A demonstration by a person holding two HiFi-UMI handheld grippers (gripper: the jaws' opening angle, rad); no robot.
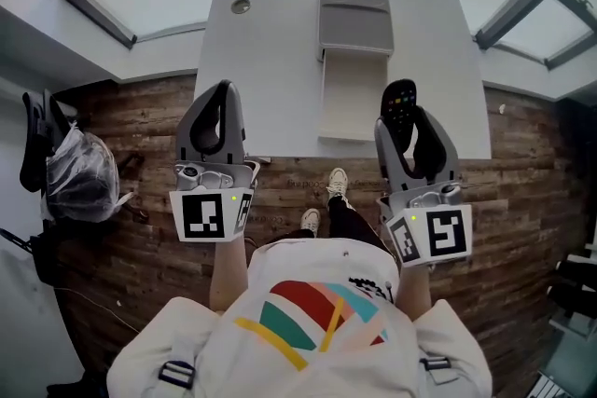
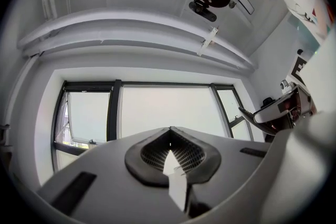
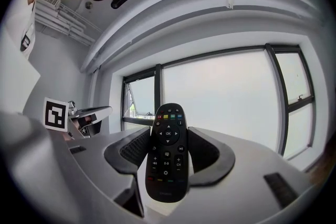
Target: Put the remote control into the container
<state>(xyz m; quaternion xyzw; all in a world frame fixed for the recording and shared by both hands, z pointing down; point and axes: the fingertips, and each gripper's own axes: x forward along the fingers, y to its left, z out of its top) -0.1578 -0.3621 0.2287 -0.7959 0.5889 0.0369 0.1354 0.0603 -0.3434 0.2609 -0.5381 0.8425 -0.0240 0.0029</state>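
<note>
Here the right gripper [image 1: 409,120] is clamped on the remote control [image 1: 399,103], its two dark pads pressing the remote's long sides. In the right gripper view [image 3: 168,138] the remote control [image 3: 167,161] stands upright between the pads, button face toward the camera, its top end reaching past the jaw tips. The left gripper [image 1: 221,91] holds nothing. In its own view [image 2: 169,132] the ribbed pads meet at their tips with no object between them.

From the head view, the remote hangs over the near right part of the white table [image 1: 270,61], just right of the container [image 1: 353,107] and apart from it. The container lies in the middle of the table, its cream tray toward the near edge and its grey lid [image 1: 354,19] folded back on the far side. The tray looks bare inside. Both grippers are held over the table's near edge, the left one well to the left of the container. A wooden floor [image 1: 140,116] shows around the table.
</note>
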